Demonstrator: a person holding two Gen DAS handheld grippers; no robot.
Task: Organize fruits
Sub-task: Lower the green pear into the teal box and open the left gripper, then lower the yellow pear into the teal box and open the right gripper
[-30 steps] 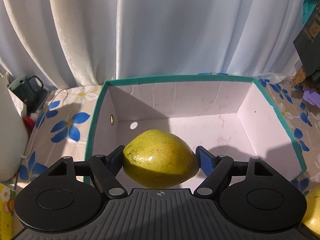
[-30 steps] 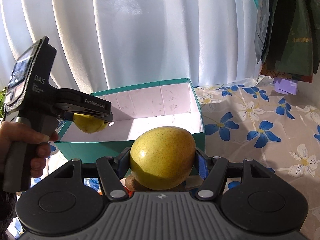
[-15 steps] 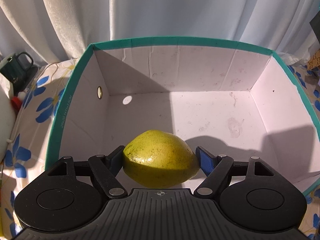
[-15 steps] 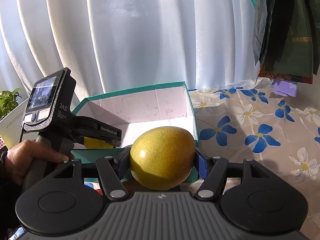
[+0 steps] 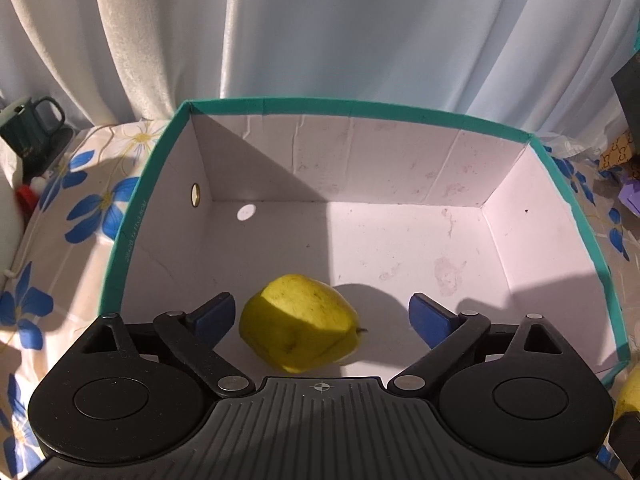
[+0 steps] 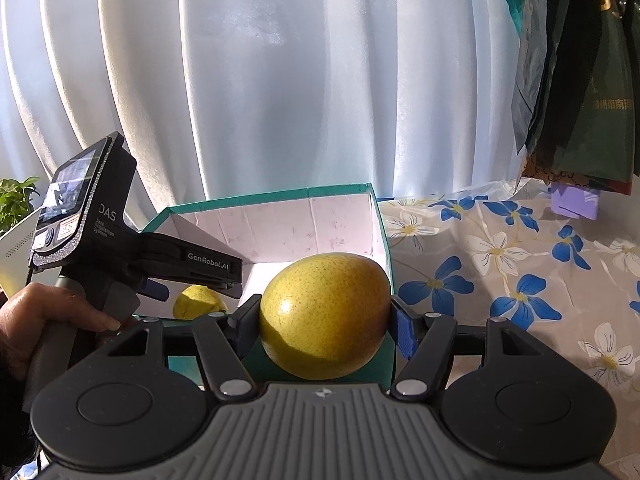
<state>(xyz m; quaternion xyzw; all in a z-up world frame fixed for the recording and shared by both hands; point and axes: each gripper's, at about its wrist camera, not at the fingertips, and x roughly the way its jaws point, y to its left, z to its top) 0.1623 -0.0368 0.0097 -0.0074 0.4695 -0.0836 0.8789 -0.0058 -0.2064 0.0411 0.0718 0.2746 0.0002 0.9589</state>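
Observation:
A teal box with a white inside stands on the flowered tablecloth; it also shows in the right wrist view. My left gripper is open above the box floor, its blue pads apart. A yellow-green pear lies on the box floor between them, touching neither pad; it also shows in the right wrist view, under the left gripper. My right gripper is shut on a second yellow pear, held just outside the box's near right corner.
White curtains hang behind the table. A dark green mug and a red-capped item sit at the left. Dark bags hang at the right above a purple box. A plant is at far left.
My left gripper opened and let go of its pear, which now lies on the box floor. The left gripper has pulled back a little. My right gripper still holds its pear, closer to the box.

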